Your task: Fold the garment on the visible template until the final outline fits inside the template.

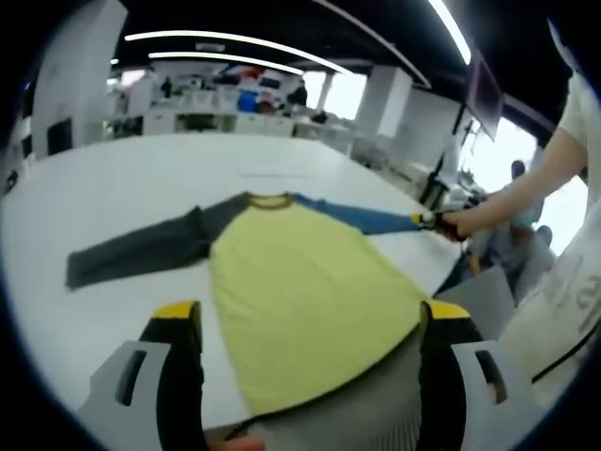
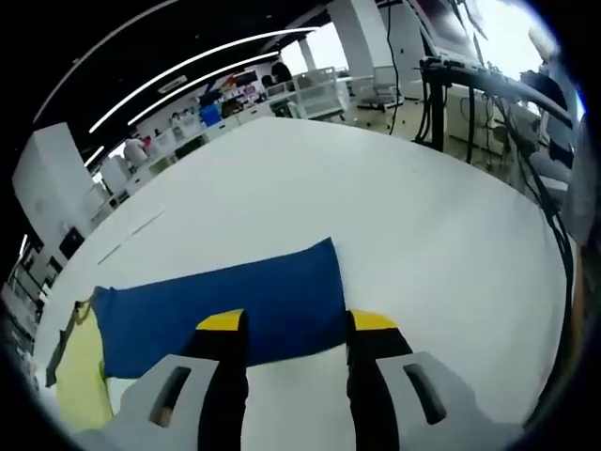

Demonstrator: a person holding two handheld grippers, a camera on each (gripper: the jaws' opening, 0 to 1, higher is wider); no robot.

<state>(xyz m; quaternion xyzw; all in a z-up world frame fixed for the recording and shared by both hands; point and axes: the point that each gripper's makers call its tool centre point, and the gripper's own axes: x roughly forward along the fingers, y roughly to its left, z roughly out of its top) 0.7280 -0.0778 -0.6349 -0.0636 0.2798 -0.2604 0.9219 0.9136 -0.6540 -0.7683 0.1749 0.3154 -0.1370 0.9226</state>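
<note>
- Shirt (image 1: 305,291): yellow body, one grey sleeve (image 1: 141,249), one blue sleeve (image 1: 362,218). It lies flat and face up on the white table (image 1: 113,183), both sleeves spread straight out to the sides.
- Progress: no fold is made yet, by the look of it. Both sleeves and the lower body remain to be turned in, so nearly the whole task is left.
- Template: faint lines show on the table beyond the collar; I cannot tell whether they are its outline.
- Left gripper (image 1: 310,329): held above the shirt's hem, jaws spread wide apart, one to each side of the yellow cloth, holding nothing.
- Right gripper (image 2: 296,334): at the cuff of the blue sleeve, the cloth running between its yellow-tipped jaws. The jaws stand apart with a clear gap; whether they have yet pinched the cuff I cannot tell.
- The left gripper view shows a person's arm (image 1: 526,188) reaching to that same cuff.
- Surroundings: desks and shelves (image 1: 216,99) well beyond the table, a metal rack with cables (image 2: 470,94) near its far edge. Nothing lies on the table near the shirt to hinder folding.
</note>
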